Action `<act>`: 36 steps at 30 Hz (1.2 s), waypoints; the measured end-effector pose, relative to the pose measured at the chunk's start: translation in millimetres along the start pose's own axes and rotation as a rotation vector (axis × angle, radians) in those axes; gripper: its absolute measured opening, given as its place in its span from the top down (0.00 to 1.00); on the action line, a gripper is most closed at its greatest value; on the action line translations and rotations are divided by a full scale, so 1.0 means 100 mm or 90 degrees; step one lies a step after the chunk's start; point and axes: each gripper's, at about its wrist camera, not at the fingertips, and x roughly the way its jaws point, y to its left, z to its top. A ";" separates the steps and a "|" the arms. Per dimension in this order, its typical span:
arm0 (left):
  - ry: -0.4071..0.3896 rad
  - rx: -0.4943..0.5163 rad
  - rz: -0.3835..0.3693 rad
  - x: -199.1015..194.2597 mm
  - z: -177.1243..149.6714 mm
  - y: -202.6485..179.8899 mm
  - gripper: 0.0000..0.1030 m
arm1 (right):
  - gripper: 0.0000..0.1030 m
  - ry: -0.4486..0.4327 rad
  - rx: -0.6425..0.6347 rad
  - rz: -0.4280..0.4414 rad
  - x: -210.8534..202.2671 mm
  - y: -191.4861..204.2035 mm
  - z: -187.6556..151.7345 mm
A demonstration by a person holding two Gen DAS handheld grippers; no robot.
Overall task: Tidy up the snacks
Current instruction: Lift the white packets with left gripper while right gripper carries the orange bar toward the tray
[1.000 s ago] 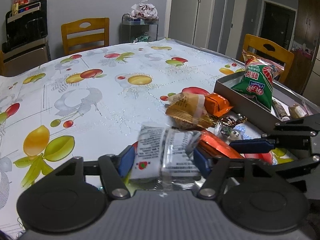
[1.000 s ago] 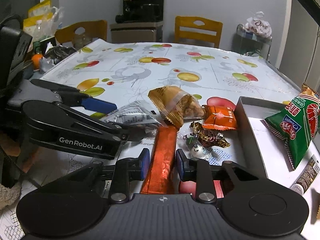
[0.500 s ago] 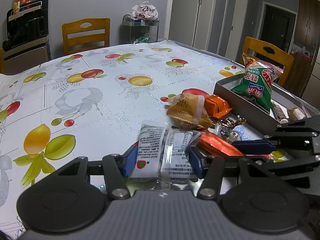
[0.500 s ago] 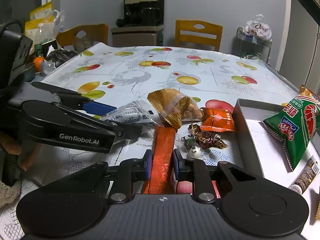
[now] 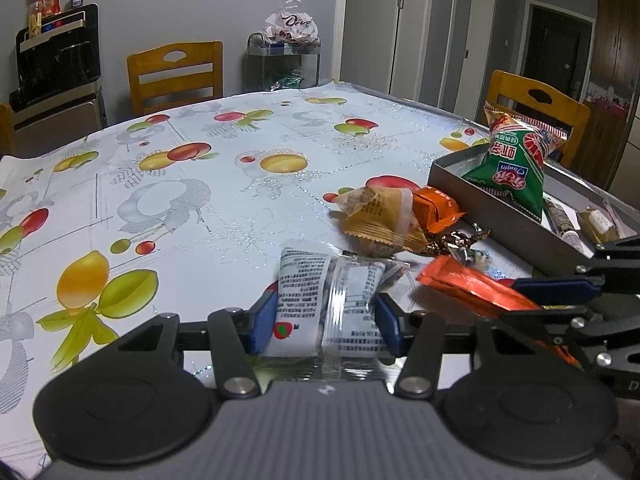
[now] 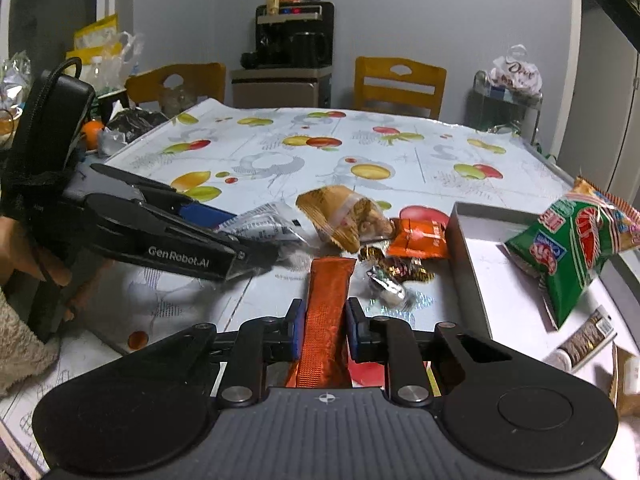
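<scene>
right wrist only: sleeve (image 6: pixel 20 344), orange (image 6: pixel 91 133)

Far half & left side of the table (image 5: pixel 168 184) lie bare, room to pass there, but by the near right edge a heap of snack packets (image 5: pixel 384 220) crowds up vs the grey tray's (image 5: pixel 472 188) wall, green bag (image 5: pixel 516 164) leaning inside.

Both tongs point forward and down over the surface, side by side: the left tongs (image 5: pixel 326 320) have just been closing and now press their blue pads on a clear packet (image 5: pixel 328 308), while the right tongs (image 6: pixel 325 330) have closed tight on an orange stick (image 6: pixel 326 320).
</scene>
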 end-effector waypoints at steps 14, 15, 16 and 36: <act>0.000 0.003 0.013 -0.02 -0.02 -0.02 0.51 | 0.63 0.027 0.006 0.008 0.01 -0.07 -0.13; 0.001 0.003 0.013 -0.02 -0.02 -0.02 0.51 | 0.58 0.026 0.008 0.010 0.03 -0.06 -0.13; 0.001 0.003 0.012 -0.02 -0.02 -0.02 0.51 | 0.57 0.024 0.007 0.009 0.04 -0.06 -0.13; -0.009 -0.007 0.045 -0.06 -0.04 -0.03 0.51 | 0.78 -0.033 -0.003 0.029 -0.18 -0.07 -0.11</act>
